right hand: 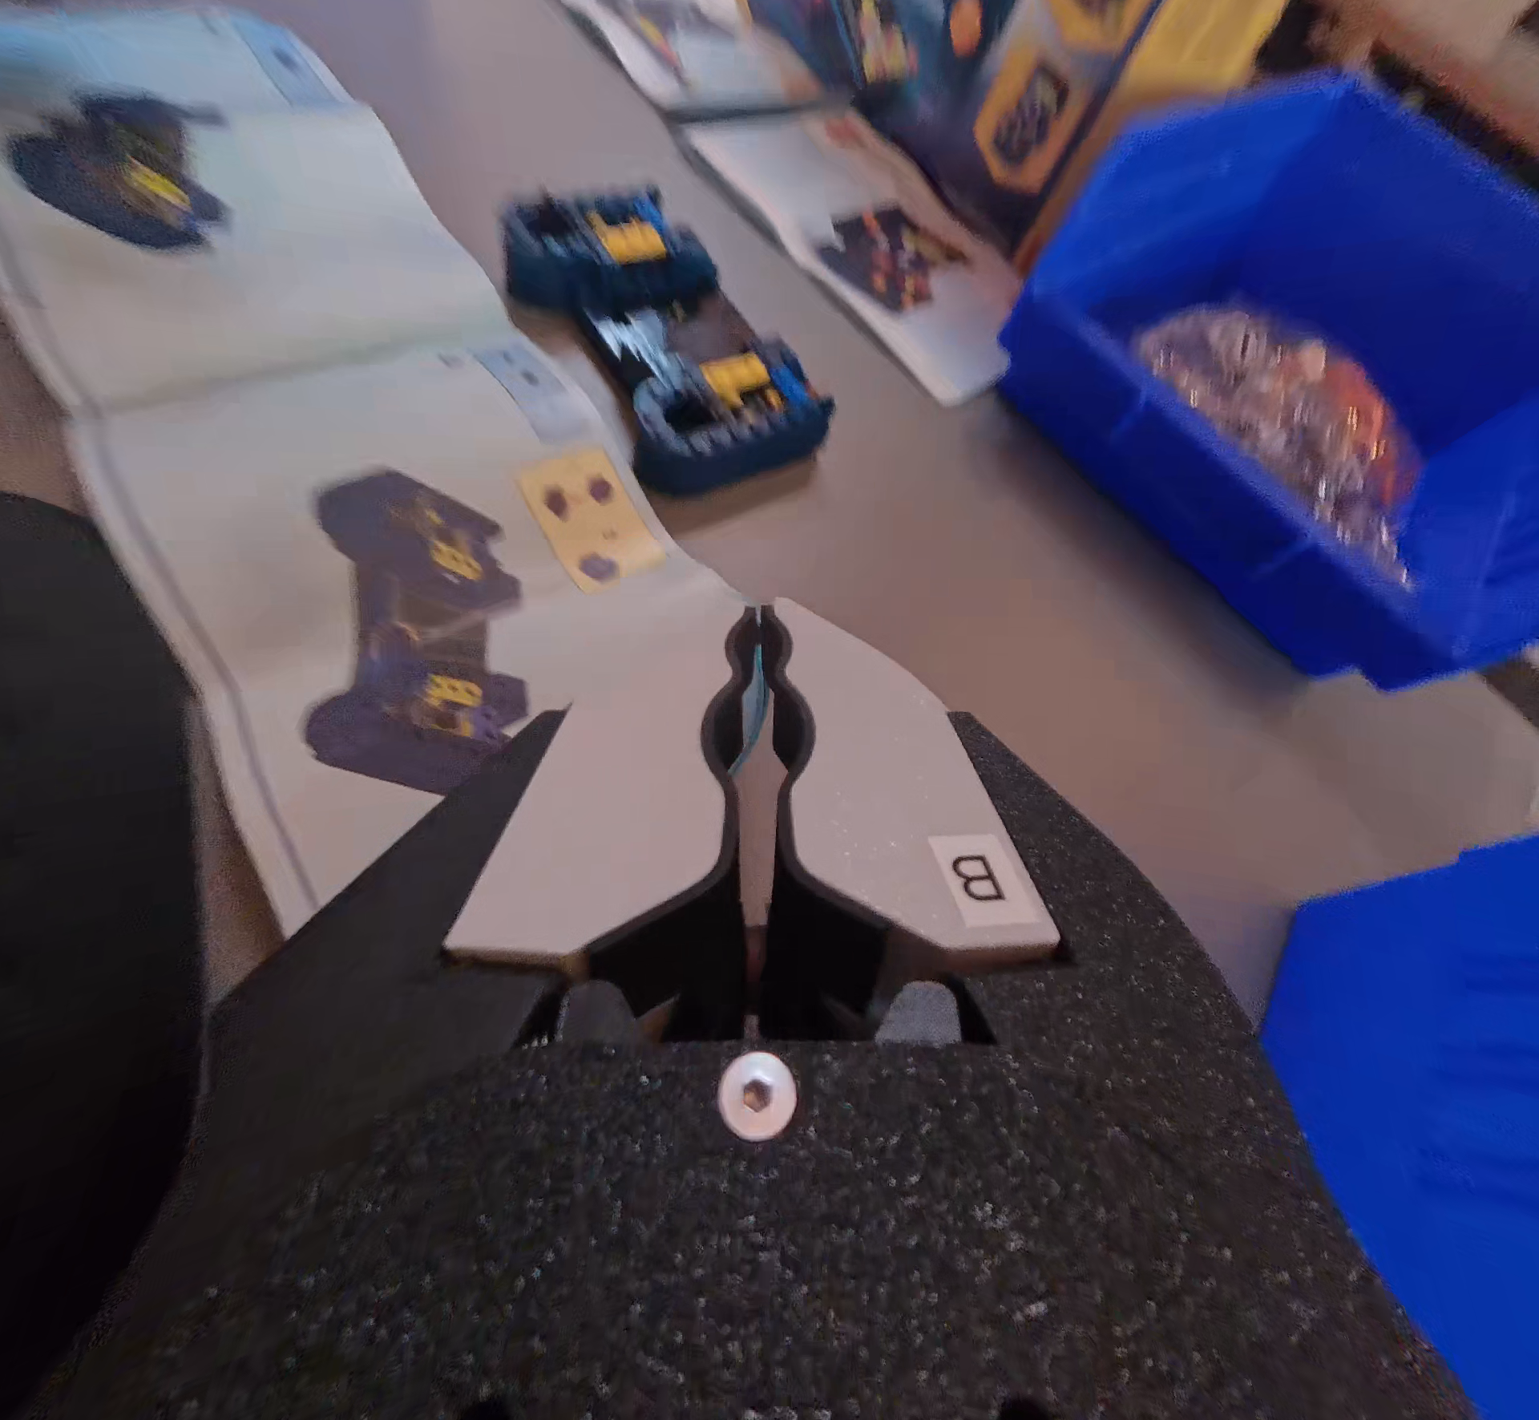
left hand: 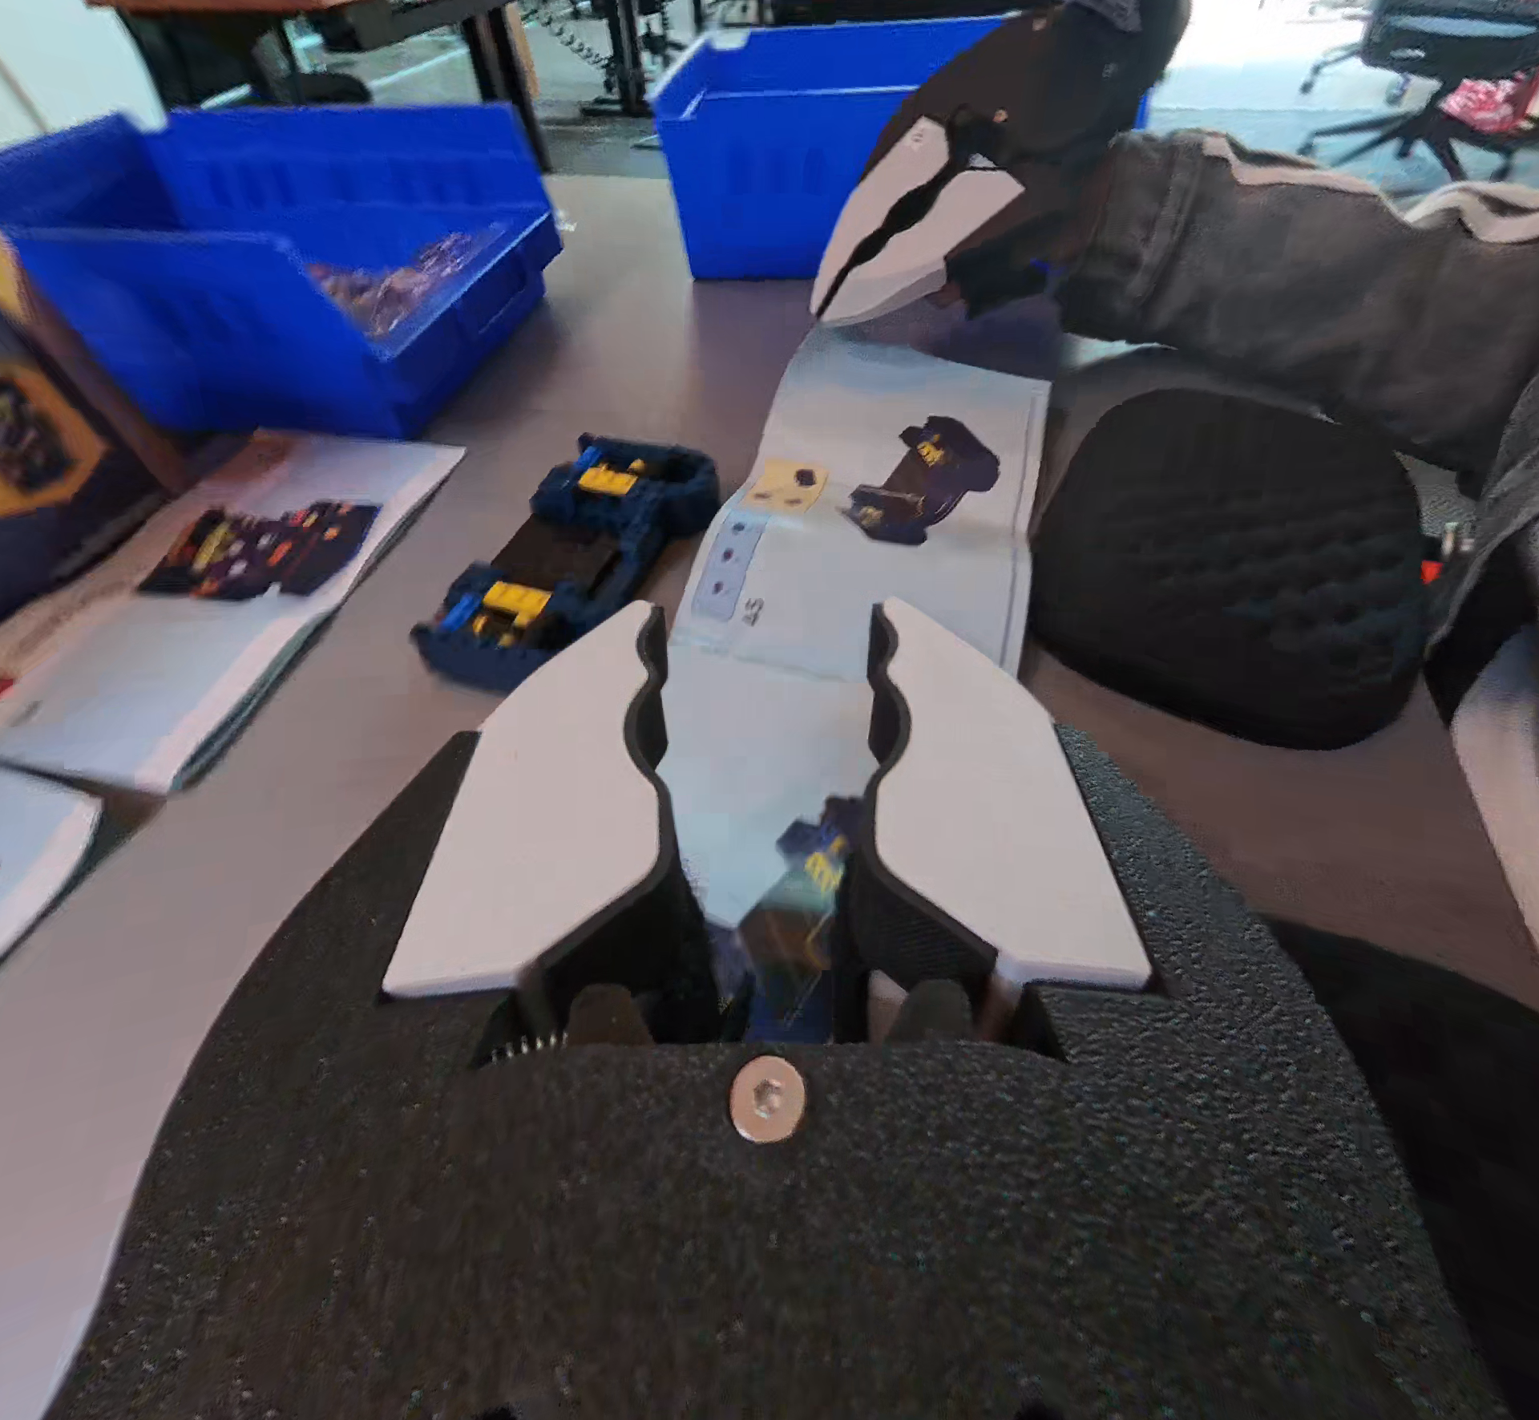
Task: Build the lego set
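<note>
1. Left wrist view looks forward, low and close over the worktop (left hand: pixel 583 314), along its tool (left hand: pixel 766 630).
2. Right wrist view likewise, along its tool (right hand: pixel 762 614).
3. Both views share the open booklet (left hand: pixel 874 547) (right hand: pixel 275 347) and the brick model (left hand: pixel 566 555) (right hand: pixel 666 347) ahead of the tools.

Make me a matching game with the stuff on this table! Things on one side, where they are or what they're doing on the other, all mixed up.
Things:
1. left gripper
2. right gripper
3. brick car
4. blue bin

States:
A. lies on the table beside the open booklet
B. fingers shut on the booklet's page corner
C. holds a heap of small pieces
D. fingers open above the booklet

Pairs: 1-D, 2-B, 3-A, 4-C
</note>
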A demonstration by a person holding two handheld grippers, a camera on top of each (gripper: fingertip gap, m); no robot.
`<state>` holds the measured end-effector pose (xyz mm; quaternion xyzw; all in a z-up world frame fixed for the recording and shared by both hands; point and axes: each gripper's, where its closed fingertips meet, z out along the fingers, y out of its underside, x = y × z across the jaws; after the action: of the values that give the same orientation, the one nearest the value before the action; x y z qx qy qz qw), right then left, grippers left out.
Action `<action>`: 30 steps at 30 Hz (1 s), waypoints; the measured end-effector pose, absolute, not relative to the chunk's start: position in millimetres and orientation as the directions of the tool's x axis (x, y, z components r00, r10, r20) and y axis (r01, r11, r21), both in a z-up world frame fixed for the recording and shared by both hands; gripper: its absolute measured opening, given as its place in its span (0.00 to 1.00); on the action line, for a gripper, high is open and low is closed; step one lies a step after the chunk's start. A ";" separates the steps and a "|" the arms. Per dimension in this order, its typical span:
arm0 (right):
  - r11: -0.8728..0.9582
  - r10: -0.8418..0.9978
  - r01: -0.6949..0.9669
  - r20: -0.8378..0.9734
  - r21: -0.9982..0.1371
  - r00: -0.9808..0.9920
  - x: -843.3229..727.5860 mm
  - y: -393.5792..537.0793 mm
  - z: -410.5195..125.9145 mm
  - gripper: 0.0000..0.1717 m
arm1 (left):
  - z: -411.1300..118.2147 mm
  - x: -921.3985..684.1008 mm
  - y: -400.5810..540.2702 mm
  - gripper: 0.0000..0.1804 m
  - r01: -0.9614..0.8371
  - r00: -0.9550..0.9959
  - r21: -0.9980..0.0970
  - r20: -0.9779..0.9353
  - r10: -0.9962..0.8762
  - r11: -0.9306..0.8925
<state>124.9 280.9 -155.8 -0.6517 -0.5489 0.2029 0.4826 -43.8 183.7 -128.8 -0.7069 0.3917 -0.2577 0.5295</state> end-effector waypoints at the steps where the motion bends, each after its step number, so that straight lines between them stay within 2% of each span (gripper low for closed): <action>1: 0.109 0.914 0.479 0.277 -0.871 0.295 118.6 272.6 -143.0 0.00 | -124.5 -31.5 183.5 0.25 -0.306 0.526 -0.946 -0.073 -0.847 -0.108; 6: 0.288 0.924 0.339 0.353 -0.896 0.148 89.2 221.0 -102.3 0.00 | -114.6 40.1 198.0 0.24 -0.456 0.348 -0.889 -0.224 -0.910 0.044; 8: 0.291 0.934 0.295 0.337 -0.910 0.117 83.5 207.1 -96.8 0.00 | -118.2 63.5 209.5 0.22 -0.529 0.282 -0.837 -0.332 -0.900 0.143; 11: 0.269 0.945 0.250 0.305 -0.930 0.119 83.3 201.1 -94.7 0.00 | -128.9 85.7 219.2 0.14 -0.608 0.177 -0.736 -0.492 -0.852 0.299; 15: 0.224 0.953 0.214 0.259 -0.951 0.155 89.1 205.6 -94.9 0.00 | -127.7 86.5 228.9 0.06 -0.649 0.198 -0.637 -0.670 -0.715 0.417; 22: 0.196 0.960 0.180 0.226 -0.964 0.165 91.0 207.6 -93.1 0.00 | -121.6 88.0 232.3 0.05 -0.668 0.243 -0.604 -0.729 -0.640 0.435; 26: 0.185 0.962 0.170 0.214 -0.968 0.170 90.6 207.7 -93.0 0.00 | -122.1 88.4 230.6 0.05 -0.642 0.245 -0.635 -0.701 -0.669 0.430; 30: 0.180 0.961 0.174 0.211 -0.968 0.177 89.4 208.9 -93.3 0.00 | -127.3 90.7 228.1 0.04 -0.658 0.222 -0.614 -0.711 -0.667 0.436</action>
<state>89.4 208.9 -93.3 -0.5320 -0.5337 0.3561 0.5526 90.7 228.1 -127.3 -0.5312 0.6237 -0.0041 0.5734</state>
